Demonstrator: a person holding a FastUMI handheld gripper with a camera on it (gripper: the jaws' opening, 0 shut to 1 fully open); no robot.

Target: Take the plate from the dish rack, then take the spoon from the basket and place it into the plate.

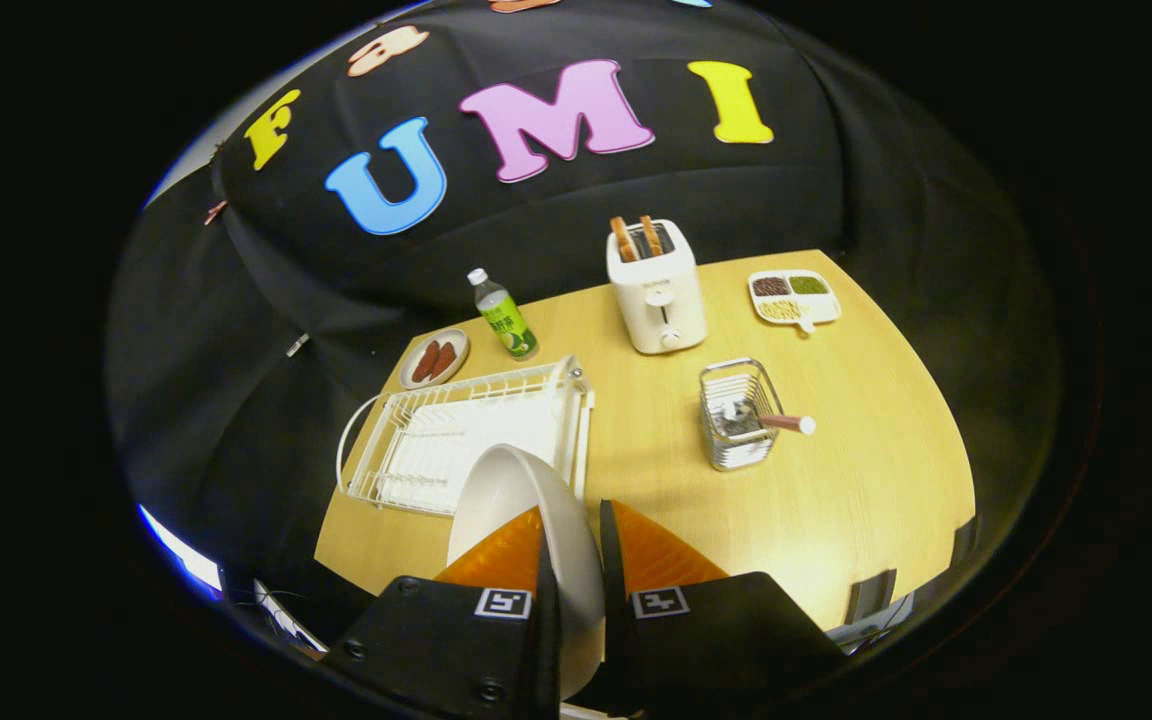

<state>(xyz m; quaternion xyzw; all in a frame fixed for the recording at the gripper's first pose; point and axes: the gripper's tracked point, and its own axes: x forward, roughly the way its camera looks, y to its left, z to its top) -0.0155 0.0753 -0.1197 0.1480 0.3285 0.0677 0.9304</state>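
Observation:
A white plate (511, 490) stands on edge between my fingers, lifted above the table in front of the white wire dish rack (466, 440). My gripper (572, 535) is shut on the plate's rim, one finger on each face. The rack beyond the plate holds nothing else that I can see. To the right of the rack stands a metal wire basket (736, 415). The spoon (786, 423) leans in it, its brown handle with a white tip sticking out to the right.
On the wooden table (836, 500) a white toaster (656, 290) with two toast slices stands at the back. A green-labelled bottle (503, 315) and a small dish of sausages (434, 358) sit behind the rack. A divided snack tray (794, 297) lies far right.

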